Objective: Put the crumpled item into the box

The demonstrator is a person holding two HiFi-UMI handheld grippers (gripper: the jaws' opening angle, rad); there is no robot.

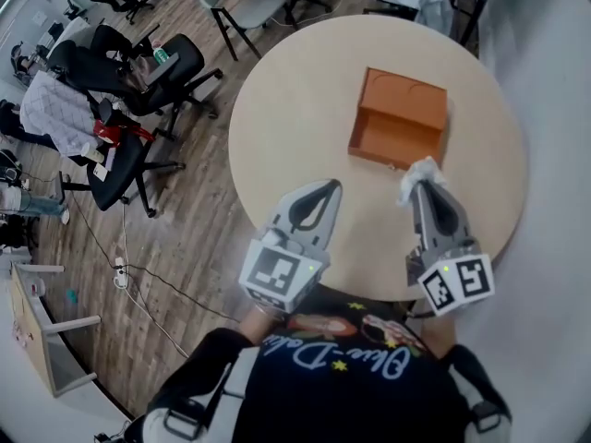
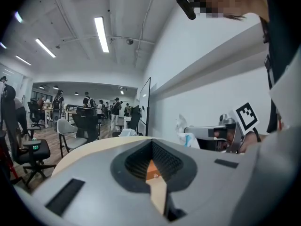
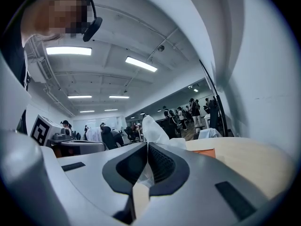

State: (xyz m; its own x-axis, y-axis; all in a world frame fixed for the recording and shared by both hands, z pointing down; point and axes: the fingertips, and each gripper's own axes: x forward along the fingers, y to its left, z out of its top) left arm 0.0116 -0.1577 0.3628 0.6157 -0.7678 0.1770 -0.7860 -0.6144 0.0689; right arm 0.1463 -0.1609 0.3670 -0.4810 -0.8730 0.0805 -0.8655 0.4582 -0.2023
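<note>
An open brown box (image 1: 399,118) lies on the round beige table (image 1: 295,109), right of centre. My right gripper (image 1: 423,185) is shut on a white crumpled item (image 1: 417,175), holding it just in front of the box's near edge. In the right gripper view the crumpled item (image 3: 153,128) sticks up past the closed jaws, with the box (image 3: 203,152) low beyond them. My left gripper (image 1: 331,187) hovers over the table's near left side, shut and empty. The left gripper view shows the right gripper (image 2: 221,133) and its white crumpled item (image 2: 186,134) off to the right.
Black office chairs (image 1: 138,72) stand on the wooden floor left of the table, and a white chair (image 1: 240,3) at the top. Cables and a power strip (image 1: 120,270) lie on the floor at lower left. People stand far back in the office (image 2: 94,105).
</note>
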